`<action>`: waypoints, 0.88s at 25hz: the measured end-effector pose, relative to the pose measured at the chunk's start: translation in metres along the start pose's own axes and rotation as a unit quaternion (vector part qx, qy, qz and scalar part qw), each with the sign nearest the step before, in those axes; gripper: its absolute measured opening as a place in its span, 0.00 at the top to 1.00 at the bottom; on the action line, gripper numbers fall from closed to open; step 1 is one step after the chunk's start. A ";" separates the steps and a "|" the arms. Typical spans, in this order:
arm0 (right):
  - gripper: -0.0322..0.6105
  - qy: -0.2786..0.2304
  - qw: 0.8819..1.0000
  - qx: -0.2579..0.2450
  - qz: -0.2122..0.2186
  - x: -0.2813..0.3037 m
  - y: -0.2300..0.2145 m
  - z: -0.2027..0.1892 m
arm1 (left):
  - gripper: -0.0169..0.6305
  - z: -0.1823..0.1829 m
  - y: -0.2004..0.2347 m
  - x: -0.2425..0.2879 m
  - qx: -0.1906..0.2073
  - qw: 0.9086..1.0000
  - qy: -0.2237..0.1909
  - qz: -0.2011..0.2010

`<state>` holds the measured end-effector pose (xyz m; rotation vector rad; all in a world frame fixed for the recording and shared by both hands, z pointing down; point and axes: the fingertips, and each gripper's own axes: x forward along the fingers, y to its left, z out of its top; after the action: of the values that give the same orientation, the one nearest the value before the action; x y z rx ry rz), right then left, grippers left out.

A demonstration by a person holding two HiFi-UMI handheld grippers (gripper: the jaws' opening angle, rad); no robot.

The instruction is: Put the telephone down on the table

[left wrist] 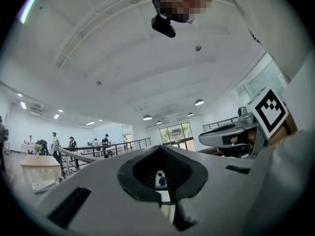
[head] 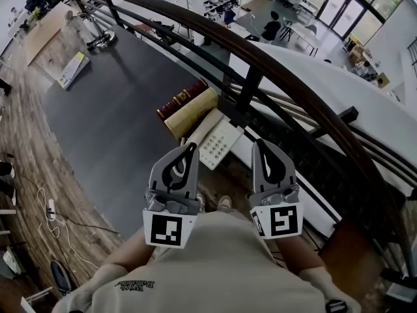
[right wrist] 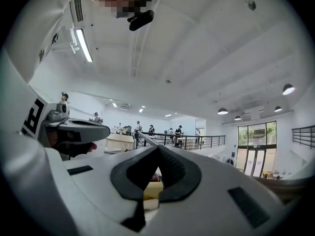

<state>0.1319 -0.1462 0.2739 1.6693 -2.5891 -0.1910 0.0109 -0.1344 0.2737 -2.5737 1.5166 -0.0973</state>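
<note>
The cream telephone (head: 217,142), handset on its left side, lies flat beside the railing, just ahead of both grippers. My left gripper (head: 190,149) is shut with nothing in it, its tips close to the phone's near left corner. My right gripper (head: 260,143) is also shut and empty, a little right of the phone. In the left gripper view the left gripper (left wrist: 160,150) has its jaws meeting at the tip. In the right gripper view the right gripper (right wrist: 157,149) is closed the same way. Neither touches the phone.
A dark red book (head: 182,97) and a tan book (head: 190,113) lie just beyond the phone. A dark wooden handrail (head: 273,67) on black posts runs diagonally across. A dark grey carpet (head: 111,122) lies to the left. People stand far off by the tables.
</note>
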 end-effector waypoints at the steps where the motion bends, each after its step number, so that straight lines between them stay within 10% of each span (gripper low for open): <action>1: 0.95 0.003 1.000 0.002 0.004 0.000 0.003 -0.002 | 0.97 -0.003 0.001 0.001 -0.011 1.000 0.004 0.002; 22: 0.95 -0.018 1.000 -0.010 -0.006 0.011 0.001 0.022 | 0.97 -0.003 0.007 0.015 -0.047 0.999 0.011 -0.001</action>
<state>0.1242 -0.1546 0.2519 1.6906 -2.5943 -0.2468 0.0119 -0.1510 0.2753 -2.6554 1.5628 -0.0562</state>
